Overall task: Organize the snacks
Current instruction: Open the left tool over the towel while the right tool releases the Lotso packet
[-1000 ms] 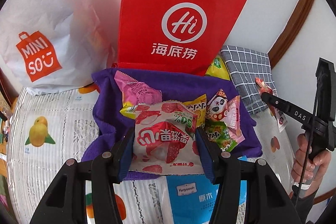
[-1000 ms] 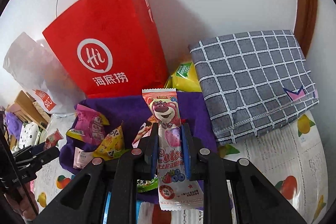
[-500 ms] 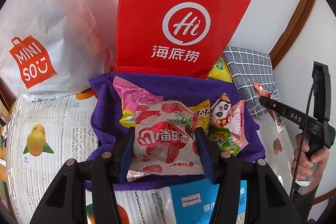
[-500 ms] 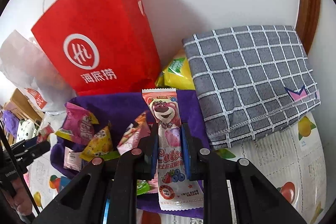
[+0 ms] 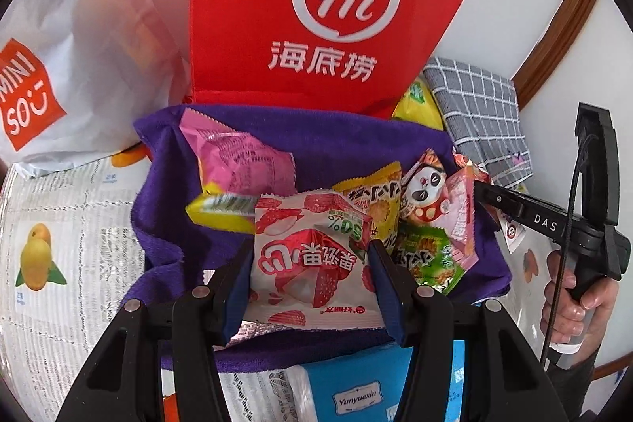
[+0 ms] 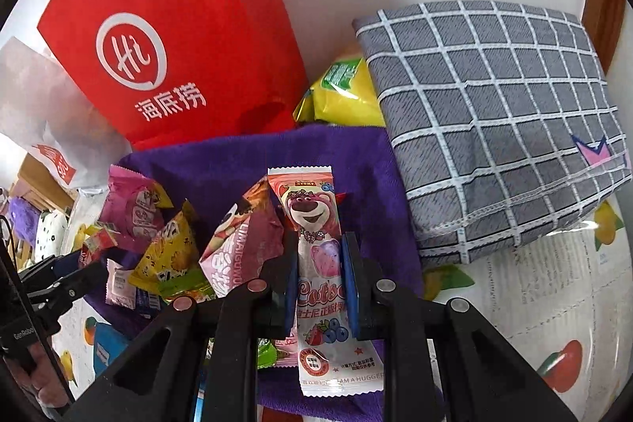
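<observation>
Gripping a white-and-red strawberry snack pouch (image 5: 312, 263) crosswise, the left claw (image 5: 312, 275) hangs just above the purple cloth (image 5: 348, 153) with its snack pile. Right view: the right claw (image 6: 319, 275), nearly closed, pinches a long pink bear-printed candy stick (image 6: 316, 263), pointing away lengthwise over the same cloth.

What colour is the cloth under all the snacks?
Purple. The cloth shows best in the left wrist view, spread beneath the snack packets.
</observation>
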The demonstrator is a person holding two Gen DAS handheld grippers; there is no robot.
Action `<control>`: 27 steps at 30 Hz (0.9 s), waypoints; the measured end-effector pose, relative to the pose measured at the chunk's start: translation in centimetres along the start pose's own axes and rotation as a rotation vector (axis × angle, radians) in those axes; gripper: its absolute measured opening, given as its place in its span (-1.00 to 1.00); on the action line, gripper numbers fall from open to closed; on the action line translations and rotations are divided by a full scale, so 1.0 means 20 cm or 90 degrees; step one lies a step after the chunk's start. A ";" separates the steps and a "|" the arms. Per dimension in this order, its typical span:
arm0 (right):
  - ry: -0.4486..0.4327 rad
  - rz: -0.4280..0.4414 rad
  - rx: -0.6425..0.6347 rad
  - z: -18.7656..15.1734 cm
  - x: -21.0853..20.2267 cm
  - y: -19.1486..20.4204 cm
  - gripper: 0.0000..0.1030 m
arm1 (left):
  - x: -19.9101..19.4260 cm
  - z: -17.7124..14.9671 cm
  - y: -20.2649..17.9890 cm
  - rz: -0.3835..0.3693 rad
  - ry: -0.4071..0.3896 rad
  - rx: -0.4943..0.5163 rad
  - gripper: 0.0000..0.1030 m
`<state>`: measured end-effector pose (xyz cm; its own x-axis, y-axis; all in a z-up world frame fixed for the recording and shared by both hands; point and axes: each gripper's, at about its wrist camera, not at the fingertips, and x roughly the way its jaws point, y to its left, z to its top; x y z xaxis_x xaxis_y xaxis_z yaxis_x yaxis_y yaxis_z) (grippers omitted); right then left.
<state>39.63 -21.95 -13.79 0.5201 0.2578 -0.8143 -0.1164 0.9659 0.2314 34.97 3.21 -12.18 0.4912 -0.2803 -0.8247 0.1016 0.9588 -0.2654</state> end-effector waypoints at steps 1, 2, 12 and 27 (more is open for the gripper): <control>0.005 -0.001 0.002 0.00 0.01 0.00 -0.61 | 0.01 0.00 0.00 -0.001 0.002 -0.001 0.04; 0.010 0.000 0.004 -0.01 0.03 0.00 -0.61 | 0.02 0.00 0.00 -0.001 0.005 -0.003 0.04; 0.035 0.009 0.000 -0.03 0.09 0.01 -0.60 | 0.07 0.01 0.01 0.012 0.020 -0.008 0.04; 0.038 -0.016 -0.036 -0.02 0.13 0.06 -0.13 | 0.12 0.01 0.01 0.012 0.046 -0.013 0.10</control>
<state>40.45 -20.10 -15.88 0.4718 0.2327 -0.8504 -0.1519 0.9716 0.1816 36.26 2.73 -14.09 0.4287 -0.2653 -0.8636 0.0741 0.9630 -0.2591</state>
